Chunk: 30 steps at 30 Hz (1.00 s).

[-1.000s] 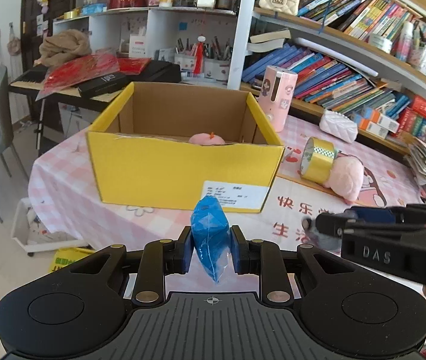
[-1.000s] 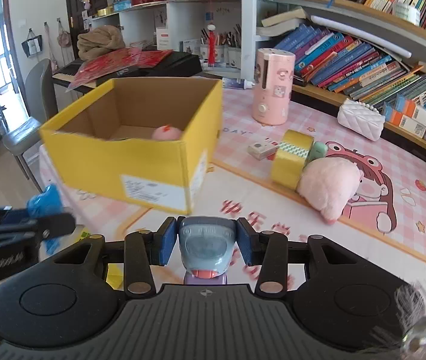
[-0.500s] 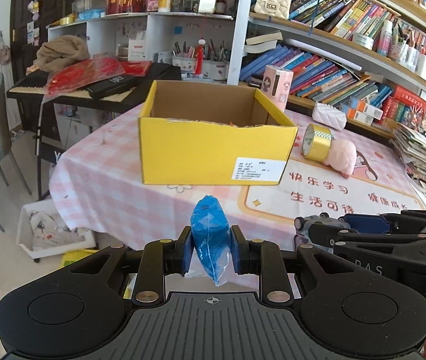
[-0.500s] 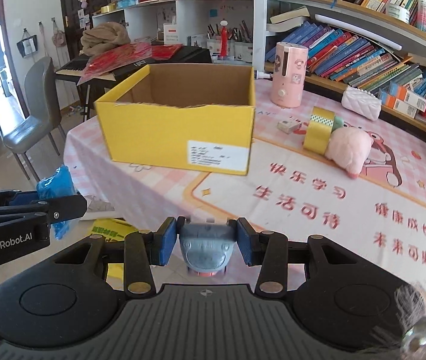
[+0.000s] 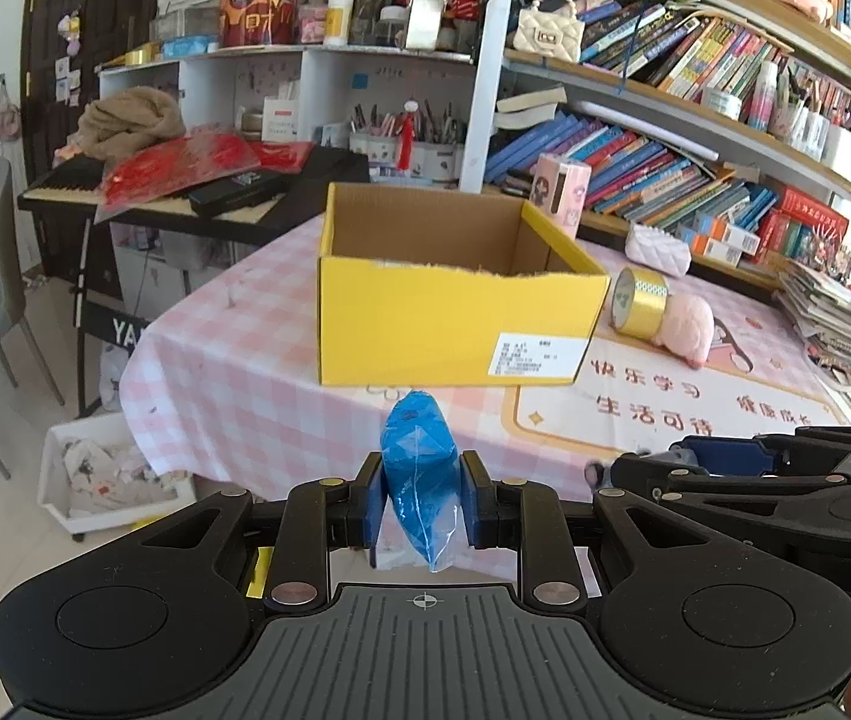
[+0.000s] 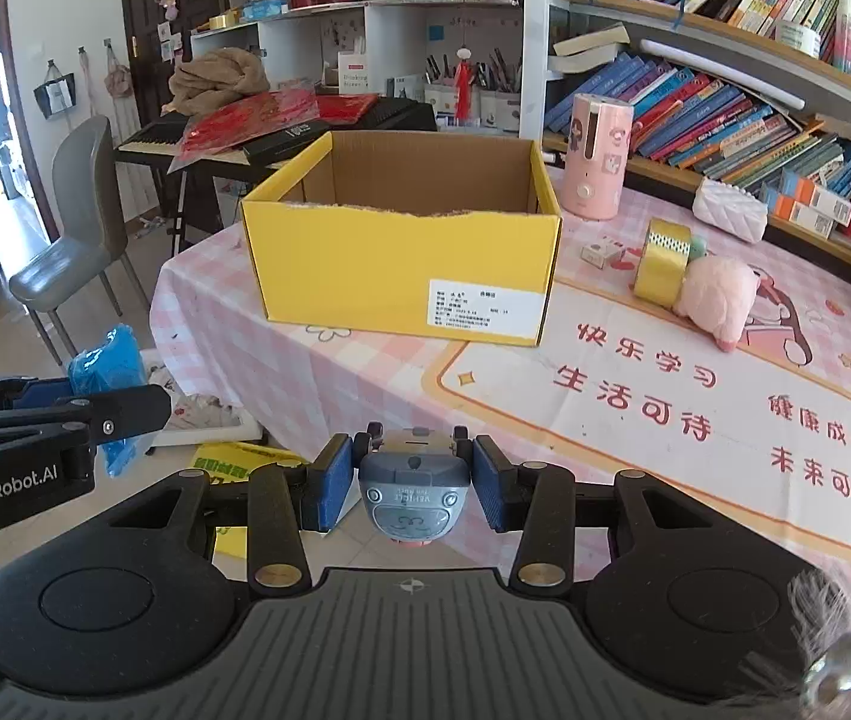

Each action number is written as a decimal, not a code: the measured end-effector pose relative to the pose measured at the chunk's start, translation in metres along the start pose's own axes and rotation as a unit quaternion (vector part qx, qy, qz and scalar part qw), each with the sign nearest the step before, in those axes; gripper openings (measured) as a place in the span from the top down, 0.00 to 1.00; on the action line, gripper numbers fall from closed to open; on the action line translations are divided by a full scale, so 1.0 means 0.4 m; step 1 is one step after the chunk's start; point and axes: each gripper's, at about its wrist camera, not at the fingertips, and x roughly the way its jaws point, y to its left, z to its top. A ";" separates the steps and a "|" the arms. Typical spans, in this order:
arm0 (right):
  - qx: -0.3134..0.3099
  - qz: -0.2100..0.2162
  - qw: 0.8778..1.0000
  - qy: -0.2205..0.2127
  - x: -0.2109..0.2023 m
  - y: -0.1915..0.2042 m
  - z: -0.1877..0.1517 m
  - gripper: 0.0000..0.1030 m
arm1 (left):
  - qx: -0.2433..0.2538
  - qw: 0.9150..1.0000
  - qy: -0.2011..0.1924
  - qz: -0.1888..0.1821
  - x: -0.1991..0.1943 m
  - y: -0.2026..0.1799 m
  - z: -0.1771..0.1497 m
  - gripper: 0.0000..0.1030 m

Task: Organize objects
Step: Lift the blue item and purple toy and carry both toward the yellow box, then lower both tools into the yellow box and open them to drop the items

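A yellow cardboard box [image 5: 455, 324] [image 6: 407, 276] stands open on the pink checked table [image 5: 233, 360], some way ahead of both grippers. My left gripper [image 5: 420, 498] is shut on a blue plastic-wrapped packet [image 5: 419, 468], held off the table's near edge; the same packet [image 6: 104, 366] shows at the left of the right wrist view. My right gripper [image 6: 414, 483] is shut on a small grey toy vehicle [image 6: 414, 489]. A gold tape roll [image 6: 662, 261] and a pink plush toy [image 6: 719, 300] lie right of the box.
A pink cylinder [image 6: 596, 162] stands behind the box. A white quilted pouch [image 6: 731, 210] and a small card box [image 6: 599, 252] lie near the bookshelf. A grey chair [image 6: 77, 228], a keyboard stand and a white floor bin [image 5: 107, 474] are at the left.
Both grippers have drawn back from the table with their loads; the yellow box now looks smaller and farther, and its inside is no longer seen.
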 end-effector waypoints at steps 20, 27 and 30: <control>0.011 0.019 0.996 -0.090 0.169 -0.094 0.346 0.61 | 0.033 0.997 -0.064 0.027 0.215 -0.010 0.263 0.77; -0.001 0.037 0.996 -0.080 0.312 -0.145 0.465 0.61 | 0.034 0.998 -0.032 0.043 0.371 -0.041 0.311 0.77; -0.008 0.048 0.997 -0.063 0.377 -0.154 0.500 0.61 | 0.036 0.998 -0.007 0.048 0.434 -0.055 0.314 0.77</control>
